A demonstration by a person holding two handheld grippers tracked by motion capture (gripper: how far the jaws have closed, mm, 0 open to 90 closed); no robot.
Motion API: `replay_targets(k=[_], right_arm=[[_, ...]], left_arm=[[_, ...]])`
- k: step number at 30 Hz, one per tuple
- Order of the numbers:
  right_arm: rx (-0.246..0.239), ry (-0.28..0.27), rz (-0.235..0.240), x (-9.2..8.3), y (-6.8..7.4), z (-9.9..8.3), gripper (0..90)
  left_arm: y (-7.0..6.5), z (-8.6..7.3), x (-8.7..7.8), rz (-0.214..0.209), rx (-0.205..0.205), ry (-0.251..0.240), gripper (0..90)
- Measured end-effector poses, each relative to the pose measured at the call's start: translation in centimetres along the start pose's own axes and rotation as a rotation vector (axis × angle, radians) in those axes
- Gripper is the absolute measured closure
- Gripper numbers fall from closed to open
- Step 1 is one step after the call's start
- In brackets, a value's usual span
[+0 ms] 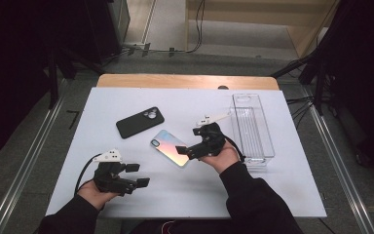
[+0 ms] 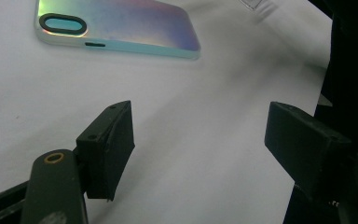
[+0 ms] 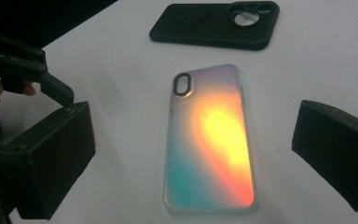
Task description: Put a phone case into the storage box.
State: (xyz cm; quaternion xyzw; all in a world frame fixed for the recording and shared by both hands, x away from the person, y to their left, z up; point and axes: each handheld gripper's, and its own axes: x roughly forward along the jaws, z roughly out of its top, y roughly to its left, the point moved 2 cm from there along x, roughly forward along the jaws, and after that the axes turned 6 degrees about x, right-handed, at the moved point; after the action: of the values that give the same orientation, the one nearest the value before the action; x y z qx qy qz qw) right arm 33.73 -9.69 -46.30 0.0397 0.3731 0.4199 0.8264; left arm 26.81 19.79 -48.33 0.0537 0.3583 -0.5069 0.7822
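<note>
An iridescent phone case (image 1: 169, 147) lies back up near the middle of the white table (image 1: 272, 195). My right gripper (image 1: 189, 141) is at its right end, open, its wide jaws straddling the case's near end (image 3: 209, 140) without touching it. A black phone case (image 1: 140, 122) lies beyond it, to the upper left, also camera hole up (image 3: 214, 25). My left gripper (image 1: 137, 175) rests open near the front left of the table, with nothing between its jaws (image 2: 203, 128). The iridescent case (image 2: 121, 25) lies ahead of it.
A clear plastic bin (image 1: 253, 129) stands lengthwise at the table's right side, just behind my right hand. A wooden edge (image 1: 185, 80) borders the far side of the table. Dark stands and cables surround the table.
</note>
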Motion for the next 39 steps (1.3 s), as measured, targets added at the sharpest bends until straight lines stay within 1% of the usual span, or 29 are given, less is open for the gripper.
replay_targets(k=[1,3,4,5,6,9,14,18,20,21,26,31,33,36,39], right_arm=[[-0.001,-0.004,0.009,0.2,-0.1,0.2,0.0],[-0.011,0.003,0.002,0.8,-0.1,0.5,0.0],[-0.011,0.003,0.002,0.8,-0.1,0.5,0.0],[-0.011,0.006,0.005,1.5,-0.2,0.8,0.0],[-0.011,0.006,0.005,1.5,-0.2,0.8,0.0],[-0.018,0.009,0.006,2.5,0.0,1.2,0.0],[-0.016,0.009,0.008,3.0,0.0,1.6,0.0],[-0.017,-0.001,0.012,3.3,-0.1,2.1,0.0],[-0.004,-0.007,0.021,3.5,-0.1,2.4,0.0],[-0.008,-0.003,0.017,3.8,-0.1,2.5,0.0],[-0.014,0.020,0.008,4.6,-0.3,2.1,0.0],[-0.014,0.020,0.004,5.1,-0.5,1.7,0.0],[-0.004,0.023,0.001,5.3,-0.6,1.3,0.0],[-0.014,0.037,-0.016,5.7,-0.8,0.7,0.0],[-0.013,0.047,-0.016,6.0,-0.9,0.2,0.0]], left_arm=[[0.0,0.0,0.0,0.001,0.000,0.000,24.3],[0.0,0.0,0.0,0.001,-0.001,0.000,24.3],[0.0,0.0,0.0,0.001,-0.001,0.000,24.3],[0.0,0.0,0.0,0.000,-0.002,-0.001,24.3],[0.1,0.0,0.0,0.000,0.000,0.001,24.3],[0.1,0.0,0.0,-0.001,-0.006,0.000,24.3],[0.1,0.0,-0.1,-0.003,-0.008,-0.002,24.3],[0.1,0.0,0.0,-0.002,-0.001,-0.001,24.3],[0.1,0.0,0.0,-0.002,0.000,-0.001,24.3],[0.1,0.0,0.0,-0.003,-0.001,-0.003,24.2],[0.1,0.0,-0.1,0.002,-0.003,-0.005,24.3],[0.1,0.0,-0.1,0.000,0.000,-0.007,24.3],[0.1,0.0,-0.1,0.000,-0.002,-0.008,24.3],[0.1,0.0,-0.1,-0.001,-0.002,-0.008,24.3],[0.1,0.0,-0.1,0.000,-0.001,-0.008,24.2]])
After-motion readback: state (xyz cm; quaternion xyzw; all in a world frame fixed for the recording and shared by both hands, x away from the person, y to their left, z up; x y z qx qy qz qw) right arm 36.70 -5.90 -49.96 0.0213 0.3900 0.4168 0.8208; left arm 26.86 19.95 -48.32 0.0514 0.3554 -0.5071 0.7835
